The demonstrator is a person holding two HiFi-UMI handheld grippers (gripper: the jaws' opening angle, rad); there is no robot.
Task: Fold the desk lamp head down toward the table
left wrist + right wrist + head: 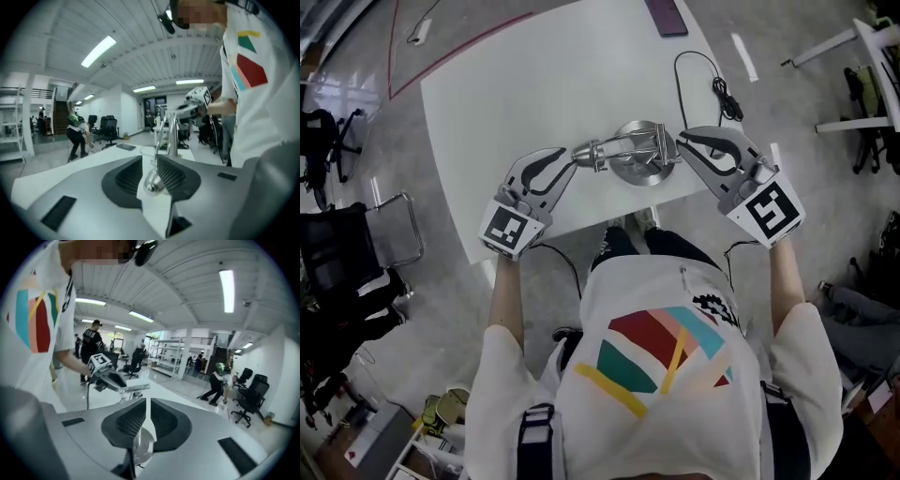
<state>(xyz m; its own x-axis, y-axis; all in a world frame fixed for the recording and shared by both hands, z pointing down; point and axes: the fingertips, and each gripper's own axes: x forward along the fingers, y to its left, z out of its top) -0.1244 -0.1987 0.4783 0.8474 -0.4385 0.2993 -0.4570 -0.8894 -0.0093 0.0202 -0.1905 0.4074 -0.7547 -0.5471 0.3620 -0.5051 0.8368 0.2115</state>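
So here's where I'm at: the desk lamp point(642, 169) sits at the near edge of the white bench point(544, 84), right in front of me, between both grippers. Its round chrome base point(639, 173) is flat on the bench, and the lamp head point(595, 150) sticks out to the left from it, roughly level above the surface.

My left gripper point(572, 157) comes in from the near left. Its fingers point(176, 176) are about half open and clamped on the rounded chrome end of the lamp head point(152, 183).

My right gripper point(680, 139) is on the right side of the lamp. Its fingers point(164, 420) are nearly together, pinching a thin chrome bit of the lamp down by the base. I can't tell exactly which part it is.

The black power cable point(712, 80) loops away on the bench to the far right of the lamp.
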